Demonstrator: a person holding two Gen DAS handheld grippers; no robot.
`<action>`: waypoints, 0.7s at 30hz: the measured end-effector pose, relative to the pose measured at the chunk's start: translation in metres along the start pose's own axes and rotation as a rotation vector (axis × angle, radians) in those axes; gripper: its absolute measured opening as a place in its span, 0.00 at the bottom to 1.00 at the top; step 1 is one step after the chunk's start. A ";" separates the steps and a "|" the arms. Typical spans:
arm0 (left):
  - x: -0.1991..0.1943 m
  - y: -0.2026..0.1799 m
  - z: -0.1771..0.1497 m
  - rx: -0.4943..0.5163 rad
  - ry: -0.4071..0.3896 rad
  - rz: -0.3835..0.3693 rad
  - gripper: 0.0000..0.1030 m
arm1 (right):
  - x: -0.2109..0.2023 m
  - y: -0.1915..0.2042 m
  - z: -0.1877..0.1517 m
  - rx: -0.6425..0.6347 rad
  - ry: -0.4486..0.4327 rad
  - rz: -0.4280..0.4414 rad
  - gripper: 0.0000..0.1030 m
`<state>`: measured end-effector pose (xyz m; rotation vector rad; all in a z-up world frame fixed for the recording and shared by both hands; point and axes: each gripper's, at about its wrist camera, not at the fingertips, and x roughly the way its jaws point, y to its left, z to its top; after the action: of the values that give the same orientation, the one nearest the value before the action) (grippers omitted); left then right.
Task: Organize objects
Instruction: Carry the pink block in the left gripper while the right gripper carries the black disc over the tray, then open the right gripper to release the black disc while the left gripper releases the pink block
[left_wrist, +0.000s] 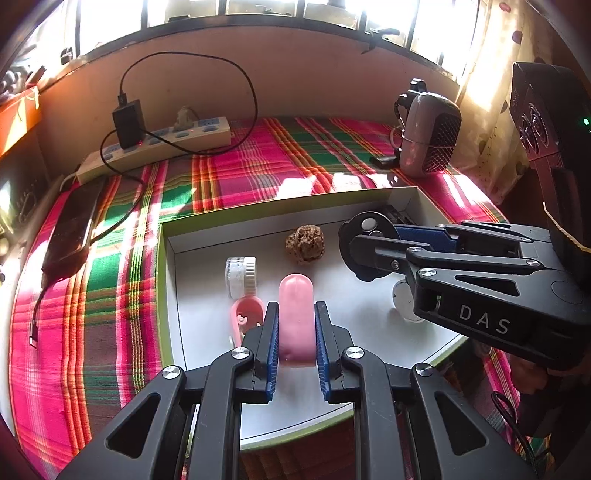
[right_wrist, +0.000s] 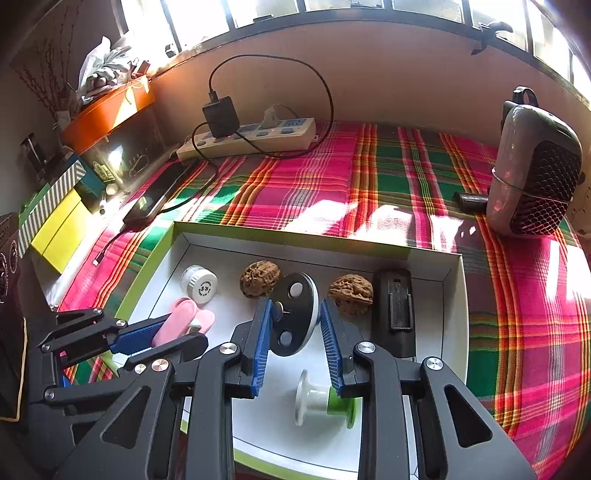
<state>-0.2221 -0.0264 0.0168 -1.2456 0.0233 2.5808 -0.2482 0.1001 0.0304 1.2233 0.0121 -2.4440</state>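
Left gripper (left_wrist: 295, 332) clamps pink capsule (left_wrist: 295, 314) mid-body; right gripper (right_wrist: 295, 332) pinches black disc (right_wrist: 293, 317). We judge both light, rigid, slippery.

I see a woven plaid cloth (right_wrist: 369, 184), matt and slightly ribbed, under the white tray (left_wrist: 207, 240), which looks like smooth card with a green rim. In the tray, the pink case (left_wrist: 295, 317) in my left gripper (left_wrist: 295, 343) is glossy plastic; the black disc (right_wrist: 295, 317) in my right gripper (right_wrist: 295, 339) looks like satin plastic with shiny metal studs. Behind the disc, two walnuts (right_wrist: 260, 282) are rough and deeply wrinkled. The gripper pads (right_wrist: 260, 343) are ridged blue rubber.
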 end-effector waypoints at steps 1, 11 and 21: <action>0.002 0.000 0.000 -0.001 0.002 -0.001 0.15 | 0.002 0.000 0.001 0.001 0.004 -0.001 0.27; 0.013 0.003 0.004 -0.005 0.021 0.014 0.15 | 0.018 -0.001 0.005 -0.005 0.029 -0.005 0.27; 0.016 0.004 0.008 -0.011 0.020 0.023 0.15 | 0.027 -0.001 0.007 -0.008 0.038 -0.011 0.27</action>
<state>-0.2385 -0.0250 0.0093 -1.2829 0.0270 2.5912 -0.2681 0.0903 0.0141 1.2700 0.0393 -2.4278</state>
